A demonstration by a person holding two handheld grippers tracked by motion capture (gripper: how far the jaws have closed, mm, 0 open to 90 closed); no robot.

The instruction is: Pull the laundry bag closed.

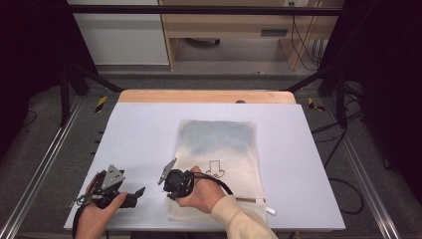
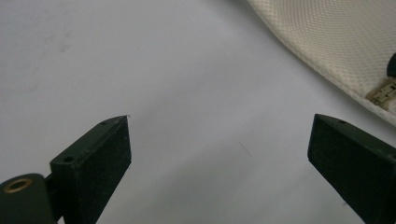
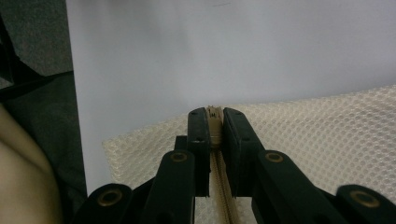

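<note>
at the near left corner of the mesh bag (image 1: 219, 144), right gripper (image 3: 215, 122) is clamped on the zipper pull (image 3: 215, 122); left gripper (image 2: 219, 149) gapes empty beside the bag. zipper's travel likely lies ahead.

Grey floor (image 1: 50, 149), wood cabinet (image 1: 224, 25) behind, black frame (image 1: 199, 9).

Left tool (image 1: 141, 191) jaws wide apart; right tool (image 3: 215, 122) jaws clamped together.
</note>
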